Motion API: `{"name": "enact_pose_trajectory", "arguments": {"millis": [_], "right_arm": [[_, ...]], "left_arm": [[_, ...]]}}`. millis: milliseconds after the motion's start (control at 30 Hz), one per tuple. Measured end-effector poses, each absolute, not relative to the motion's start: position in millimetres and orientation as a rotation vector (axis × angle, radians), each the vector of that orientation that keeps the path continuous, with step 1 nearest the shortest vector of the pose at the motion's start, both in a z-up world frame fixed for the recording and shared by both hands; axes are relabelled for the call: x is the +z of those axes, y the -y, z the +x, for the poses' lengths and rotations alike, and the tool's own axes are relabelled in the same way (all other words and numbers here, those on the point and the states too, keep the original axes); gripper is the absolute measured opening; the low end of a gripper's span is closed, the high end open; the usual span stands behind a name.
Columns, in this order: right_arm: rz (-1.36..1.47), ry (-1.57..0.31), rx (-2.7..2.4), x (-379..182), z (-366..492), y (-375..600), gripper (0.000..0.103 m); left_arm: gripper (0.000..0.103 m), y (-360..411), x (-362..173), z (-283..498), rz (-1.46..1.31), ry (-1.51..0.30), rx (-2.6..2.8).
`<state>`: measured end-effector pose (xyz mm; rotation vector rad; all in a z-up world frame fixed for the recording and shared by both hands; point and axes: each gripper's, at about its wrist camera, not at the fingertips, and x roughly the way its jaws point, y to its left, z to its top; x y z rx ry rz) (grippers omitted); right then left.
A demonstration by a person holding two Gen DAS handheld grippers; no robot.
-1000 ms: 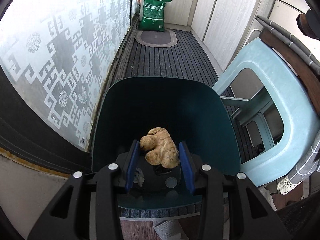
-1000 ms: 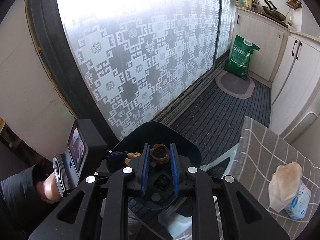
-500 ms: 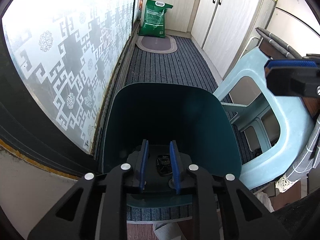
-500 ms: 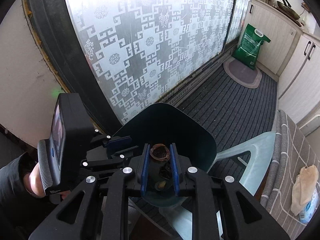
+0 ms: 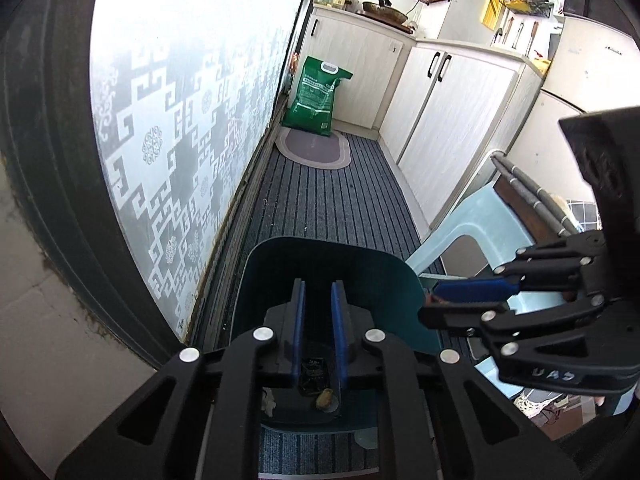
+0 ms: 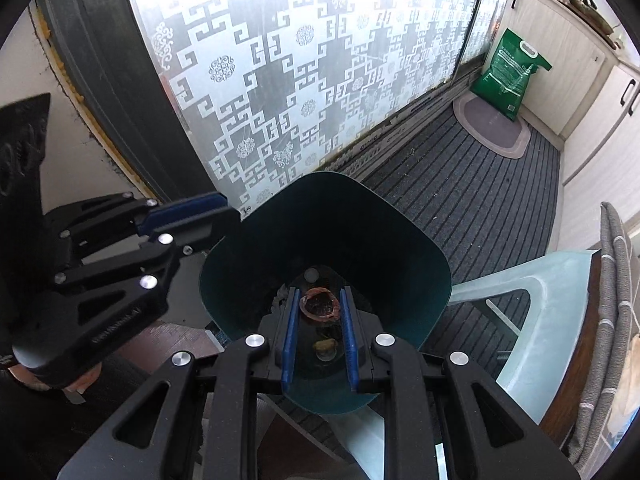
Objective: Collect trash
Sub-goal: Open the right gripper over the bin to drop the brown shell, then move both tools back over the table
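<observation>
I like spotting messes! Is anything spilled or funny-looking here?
Nothing is spilled. The dark green bin stands upright on the mat with scraps inside. The right gripper holds a brown nutshell right over it, ready to drop.

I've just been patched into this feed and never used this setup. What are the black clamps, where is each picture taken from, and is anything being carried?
No robot here: a person holds two handheld clamps, each with a camera looking along its blue-padded fingers. One view is from the left gripper; its jaws are closing with nothing between them. The other is from the right gripper, which pinches a brown nutshell above the dark green bin. Each clamp shows at the edge of the other's view. Small scraps lie at the bin's bottom. Beside it stands a pale blue plastic chair on striped floor matting.
</observation>
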<state>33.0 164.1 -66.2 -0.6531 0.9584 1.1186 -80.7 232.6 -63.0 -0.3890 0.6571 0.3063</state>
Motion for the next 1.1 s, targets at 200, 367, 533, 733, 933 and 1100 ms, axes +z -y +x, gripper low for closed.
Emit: {"name": "enact_pose_trajectory", "arguments": {"millis": [200,367,533,733,933,1100], "right_arm": [[-0.709,-1.001,1.104,-90,28,-172,0.020],[-0.717,-1.040,1.096,-103,28,-173,0.021],[-0.694,-1.064,1.101,-104,30,-170,0.026],[-0.653,-1.019,1.122,-89,32,-163,0.026],[-0.560,-0.909,1.152,-52,32,-147,0.026],[-0.501,-0.799,1.152,-21,37,-128,0.026]], "left_arm": [[0.014,-232,-47,-87,-0.401,-0.574,0.282],[0.014,-229,-36,-93,-0.391,-0.500,0.257],[0.014,-228,-22,-99,-0.404,-0.449,0.253],[0.014,-221,-4,-108,-0.415,-0.365,0.239],[0.014,-212,11,-104,-0.395,-0.323,0.232],[0.014,-203,21,-98,-0.379,-0.298,0.220]]}}
